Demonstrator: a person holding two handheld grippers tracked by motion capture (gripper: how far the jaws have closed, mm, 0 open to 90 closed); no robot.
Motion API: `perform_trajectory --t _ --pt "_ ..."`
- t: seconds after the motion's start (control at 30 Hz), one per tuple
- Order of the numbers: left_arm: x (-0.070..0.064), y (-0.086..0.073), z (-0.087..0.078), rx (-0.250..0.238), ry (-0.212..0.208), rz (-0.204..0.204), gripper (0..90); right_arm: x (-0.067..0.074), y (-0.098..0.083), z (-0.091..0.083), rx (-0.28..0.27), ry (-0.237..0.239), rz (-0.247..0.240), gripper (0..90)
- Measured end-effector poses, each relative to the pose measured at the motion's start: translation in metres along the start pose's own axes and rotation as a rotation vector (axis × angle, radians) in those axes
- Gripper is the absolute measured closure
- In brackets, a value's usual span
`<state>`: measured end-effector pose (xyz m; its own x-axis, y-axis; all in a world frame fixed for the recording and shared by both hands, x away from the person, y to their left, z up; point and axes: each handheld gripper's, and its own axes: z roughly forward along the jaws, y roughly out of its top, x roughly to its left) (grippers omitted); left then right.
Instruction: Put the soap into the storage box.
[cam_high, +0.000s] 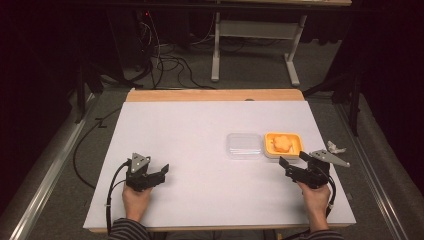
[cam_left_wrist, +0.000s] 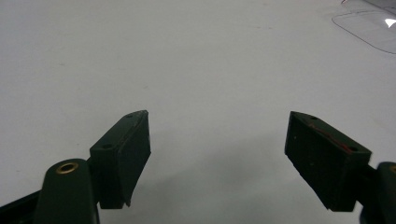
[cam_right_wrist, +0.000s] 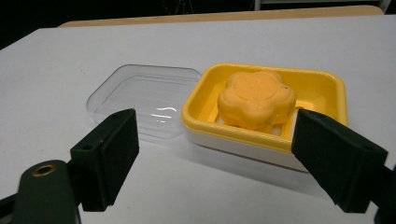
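— Both grippers gape empty. The soap (cam_right_wrist: 256, 99) sits in its dish (cam_right_wrist: 327, 88), lid (cam_right_wrist: 142, 100) touching it on the left.

— I'd have the right gripper (cam_high: 296, 162) pinch the lid's rim, lowering squarely.

— Left gripper (cam_high: 162, 172)?

— Steady the dish.

soap (cam_right_wrist: 256, 99) in dish (cam_right_wrist: 334, 91), lid (cam_right_wrist: 140, 95) left

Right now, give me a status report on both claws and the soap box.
Left claw open, empty. Right claw open, facing yellow plastic soap dish with orange flower-shaped soap. Clear plastic lid off, beside dish. Nothing between.
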<state>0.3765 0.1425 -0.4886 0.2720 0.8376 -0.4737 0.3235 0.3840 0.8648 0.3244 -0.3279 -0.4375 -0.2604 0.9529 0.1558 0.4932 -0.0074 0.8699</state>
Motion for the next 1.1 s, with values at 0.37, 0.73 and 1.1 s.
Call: perform_trajectory --t 0.37,0.73,1.1 --pt "0.0 0.0 0.0 -0.004 -0.002 0.0 22.9 0.014 -0.002 0.004 0.029 0.031 -0.054 15.5" --pt "0.0 0.0 0.0 -0.004 -0.002 0.0 22.9 0.021 -0.007 0.008 0.039 0.044 -0.061 16.2" --pt "0.0 0.0 0.0 -0.005 -0.003 -0.001 22.9 0.033 -0.015 0.012 0.055 0.051 -0.084 16.7"
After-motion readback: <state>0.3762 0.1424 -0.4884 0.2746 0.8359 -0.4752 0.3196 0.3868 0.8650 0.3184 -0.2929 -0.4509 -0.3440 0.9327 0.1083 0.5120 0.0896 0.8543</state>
